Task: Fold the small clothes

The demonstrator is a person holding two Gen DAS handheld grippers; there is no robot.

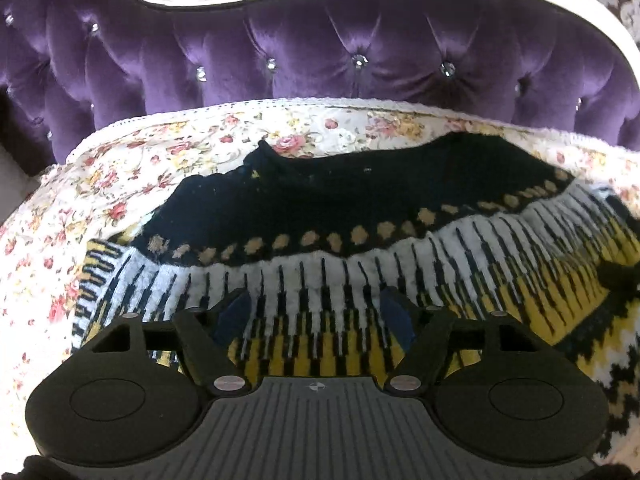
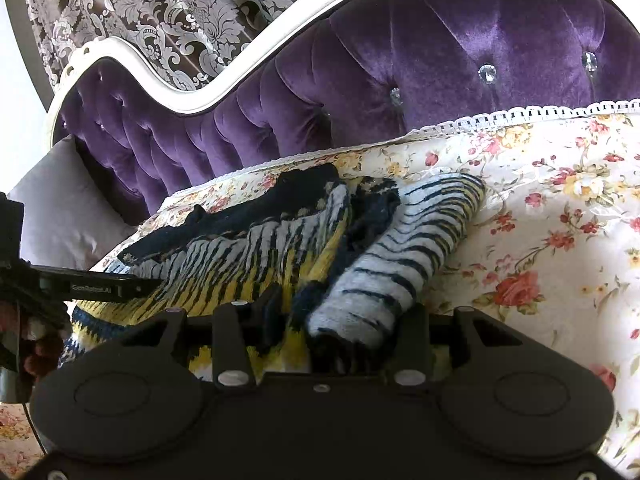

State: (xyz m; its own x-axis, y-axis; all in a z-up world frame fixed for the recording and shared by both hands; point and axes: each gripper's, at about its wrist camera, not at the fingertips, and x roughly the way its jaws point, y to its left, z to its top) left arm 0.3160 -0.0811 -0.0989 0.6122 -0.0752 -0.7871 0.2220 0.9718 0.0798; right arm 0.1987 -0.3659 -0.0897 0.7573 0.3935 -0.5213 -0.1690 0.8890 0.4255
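Note:
A small knitted sweater (image 1: 360, 240), black at the top with tan dots and white, yellow and black stripes below, lies on a floral bedspread (image 1: 160, 152). My left gripper (image 1: 316, 312) is open, its blue-padded fingers spread just above the striped part. In the right wrist view the sweater (image 2: 256, 248) lies bunched, with a striped sleeve (image 2: 400, 248) running toward my right gripper (image 2: 344, 320). That gripper's jaws stand wide apart, with the sleeve's end lying between them. The left gripper (image 2: 120, 284) shows at the left edge.
A purple tufted headboard (image 1: 320, 52) with a white frame (image 2: 160, 76) stands right behind the bedspread. A grey pillow (image 2: 60, 216) lies at the left. Patterned wallpaper (image 2: 160, 0) is behind. The floral bedspread (image 2: 540, 220) extends to the right of the sweater.

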